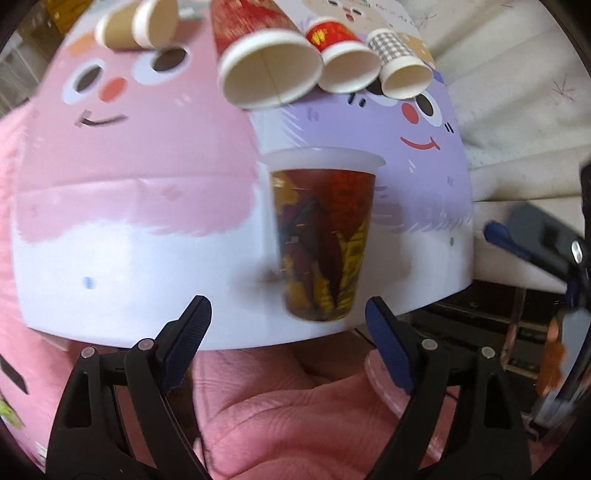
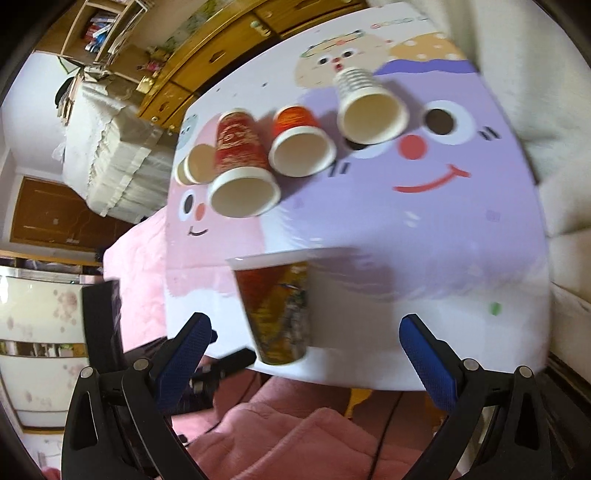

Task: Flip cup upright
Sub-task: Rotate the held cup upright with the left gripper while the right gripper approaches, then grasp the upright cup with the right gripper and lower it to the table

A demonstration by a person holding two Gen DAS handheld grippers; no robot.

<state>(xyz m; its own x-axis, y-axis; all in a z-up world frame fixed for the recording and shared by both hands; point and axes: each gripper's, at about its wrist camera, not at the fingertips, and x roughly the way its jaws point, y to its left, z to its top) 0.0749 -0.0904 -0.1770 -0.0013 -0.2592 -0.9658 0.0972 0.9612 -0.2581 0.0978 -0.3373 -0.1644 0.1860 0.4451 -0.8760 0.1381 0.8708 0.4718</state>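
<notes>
Cups lie in a row along the far part of the cartoon mat, all on their sides with mouths toward the cameras. From the left in the left wrist view: two brown cups nested or overlapping, a large red cup, a smaller red cup, and a checked cup. The three on the right touch rim to rim.

Nearer, the patterned cup stands upright on the mat close to its front edge, white rim up, its image slightly blurred. It rests on the white band where the pink and purple halves meet, well apart from the row.

Left gripper: jaws spread wide, nothing between them, tips just short of the mat edge, the patterned cup ahead and slightly right of centre, not touched.

Right gripper: jaws likewise spread wide and empty. In the right wrist view the patterned cup stands between the lines of the two fingers, nearer the left one, clear of both. The left gripper's dark body shows low beside that cup.

Pink bedding lies beneath both grippers.
</notes>
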